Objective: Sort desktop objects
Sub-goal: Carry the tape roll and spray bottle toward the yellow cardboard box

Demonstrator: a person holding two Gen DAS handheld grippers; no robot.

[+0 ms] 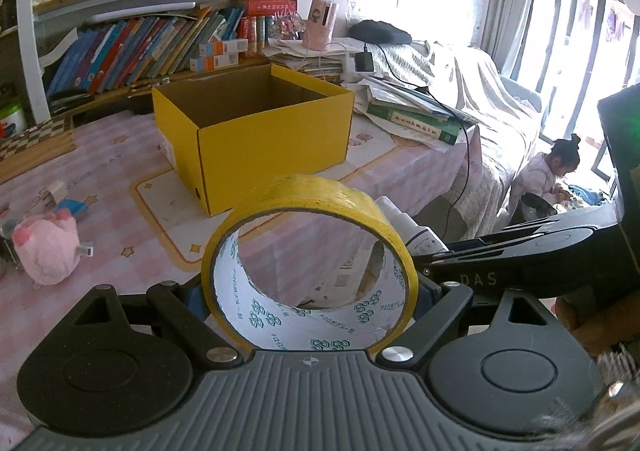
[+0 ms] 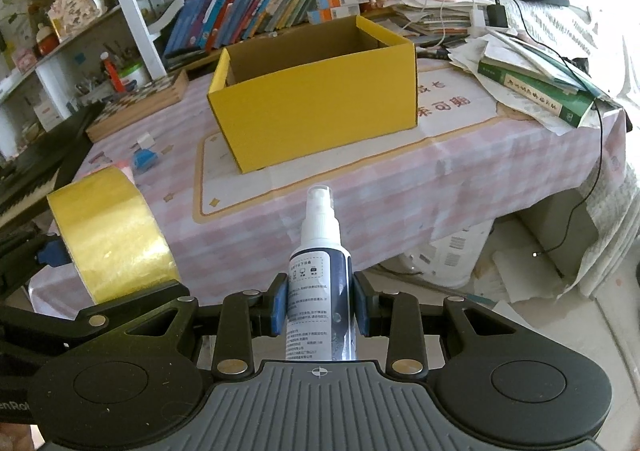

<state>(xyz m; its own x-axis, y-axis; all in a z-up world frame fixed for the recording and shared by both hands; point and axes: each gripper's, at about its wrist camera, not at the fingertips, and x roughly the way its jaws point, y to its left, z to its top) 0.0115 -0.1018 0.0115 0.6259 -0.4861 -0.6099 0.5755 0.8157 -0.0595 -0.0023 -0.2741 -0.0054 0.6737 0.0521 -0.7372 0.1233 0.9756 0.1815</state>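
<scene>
My left gripper (image 1: 310, 297) is shut on a wide roll of yellow tape (image 1: 316, 211), held upright off the table with its white core facing the camera. The same tape roll (image 2: 112, 235) shows at the left of the right wrist view. My right gripper (image 2: 320, 309) is shut on a white spray bottle (image 2: 320, 275), nozzle pointing forward; its blue pads (image 2: 277, 311) press the bottle's sides. The bottle's top (image 1: 416, 233) peeks out behind the tape. An open yellow cardboard box (image 1: 256, 131) (image 2: 320, 107) stands on the pink checked tablecloth ahead of both grippers.
A pink plush toy (image 1: 48, 251) and a small blue item (image 1: 74, 207) lie at the table's left. A stack of books and papers (image 2: 536, 87) with a black cable sits at the right corner. A chessboard (image 2: 140, 107), bookshelves behind. A child (image 1: 548, 175) sits on the floor.
</scene>
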